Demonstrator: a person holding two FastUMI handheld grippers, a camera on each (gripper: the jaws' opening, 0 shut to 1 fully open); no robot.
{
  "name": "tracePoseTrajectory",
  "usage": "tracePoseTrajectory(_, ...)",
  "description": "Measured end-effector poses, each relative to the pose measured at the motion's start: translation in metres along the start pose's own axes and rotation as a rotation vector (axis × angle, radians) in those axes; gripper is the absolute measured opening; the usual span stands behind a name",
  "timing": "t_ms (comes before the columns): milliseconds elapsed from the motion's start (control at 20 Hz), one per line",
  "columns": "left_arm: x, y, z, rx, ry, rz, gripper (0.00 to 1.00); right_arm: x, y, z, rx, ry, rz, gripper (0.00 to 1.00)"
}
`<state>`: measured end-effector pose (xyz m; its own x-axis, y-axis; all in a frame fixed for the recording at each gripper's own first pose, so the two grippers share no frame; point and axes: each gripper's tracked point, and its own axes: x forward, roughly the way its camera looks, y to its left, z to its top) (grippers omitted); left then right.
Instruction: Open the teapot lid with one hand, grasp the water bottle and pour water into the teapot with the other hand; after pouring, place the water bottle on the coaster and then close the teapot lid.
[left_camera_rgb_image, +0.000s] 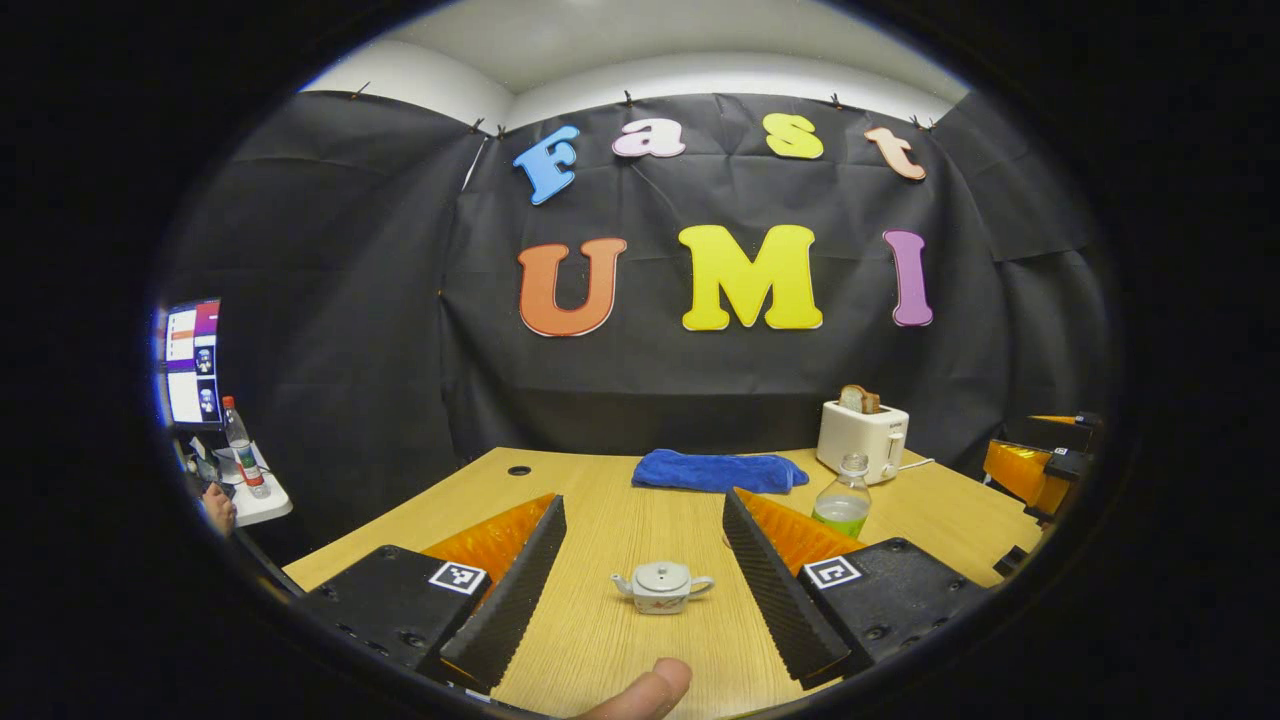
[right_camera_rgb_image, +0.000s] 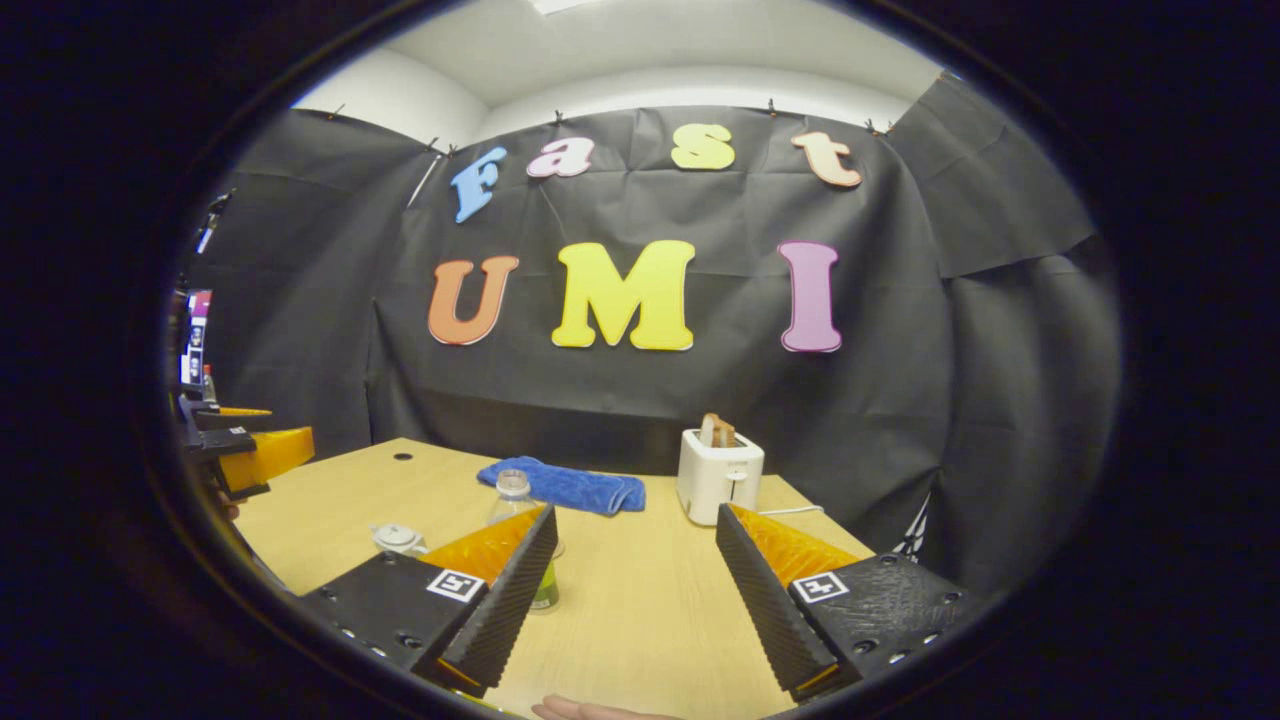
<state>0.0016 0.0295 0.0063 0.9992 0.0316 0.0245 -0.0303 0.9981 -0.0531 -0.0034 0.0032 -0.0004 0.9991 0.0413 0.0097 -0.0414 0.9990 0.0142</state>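
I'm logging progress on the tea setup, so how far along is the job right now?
Nothing looks done yet. The teapot sits on the table with its lid on, between the open left gripper's fingers but untouched. The water bottle stands apart, uncapped and part full; the right gripper is open and holds nothing. Left: lift the lid, grasp and pour, set the bottle on the coaster, which I can't make out, and close the lid.

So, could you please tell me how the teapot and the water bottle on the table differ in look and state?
The teapot is squat, opaque and pale, while the water bottle is tall and clear. The teapot has its lid on; the water bottle has no cap and holds greenish liquid at the bottom. The teapot sits between the left claw's open fingers; the water bottle stands farther back, partly behind one finger. Both stand upright on the wooden table, ungrasped.
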Motion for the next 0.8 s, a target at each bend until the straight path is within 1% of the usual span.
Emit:
tracePoseTrajectory(200, 0.005, -0.001, -0.005, -0.001, 0.011, 0.0, 0.99, 0.0, 0.001, 0.002, -0.025, -0.018, -0.006, 0.95)
tracePoseTrajectory(250, 0.008, -0.003, -0.007, -0.007, 0.009, -0.006, 0.99, 0.001, 0.003, 0.0, -0.03, -0.018, -0.005, 0.97)
tracePoseTrajectory(350, 0.018, -0.005, -0.008, -0.011, -0.009, -0.022, 0.99, 0.002, 0.005, -0.002, -0.038, -0.016, -0.003, 0.96)
tracePoseTrajectory(400, 0.027, -0.003, -0.008, -0.012, -0.027, -0.019, 0.99, 0.004, 0.004, -0.004, -0.045, -0.013, -0.009, 0.95)
tracePoseTrajectory(450, 0.035, -0.003, -0.014, -0.022, -0.026, -0.019, 0.99, 0.005, 0.004, -0.005, -0.052, -0.011, -0.012, 0.97)
tracePoseTrajectory(500, 0.044, -0.005, -0.02, -0.032, -0.03, -0.031, 0.99, 0.007, 0.005, -0.007, -0.057, -0.01, -0.013, 0.95)
tracePoseTrajectory(550, 0.053, -0.007, -0.025, -0.04, -0.033, -0.039, 0.99, 0.008, 0.006, -0.008, -0.06, -0.009, -0.015, 0.98)
tracePoseTrajectory(600, 0.063, -0.007, -0.033, -0.039, -0.029, -0.04, 0.99, 0.009, 0.007, -0.009, -0.063, -0.007, -0.014, 0.98)
tracePoseTrajectory(750, 0.091, -0.003, -0.072, -0.042, 0.039, -0.022, 0.99, 0.015, 0.008, -0.016, -0.069, 0.009, -0.013, 0.96)
tracePoseTrajectory(800, 0.098, -0.007, -0.08, -0.034, 0.044, -0.031, 0.99, 0.016, 0.008, -0.019, -0.07, 0.015, -0.014, 0.96)
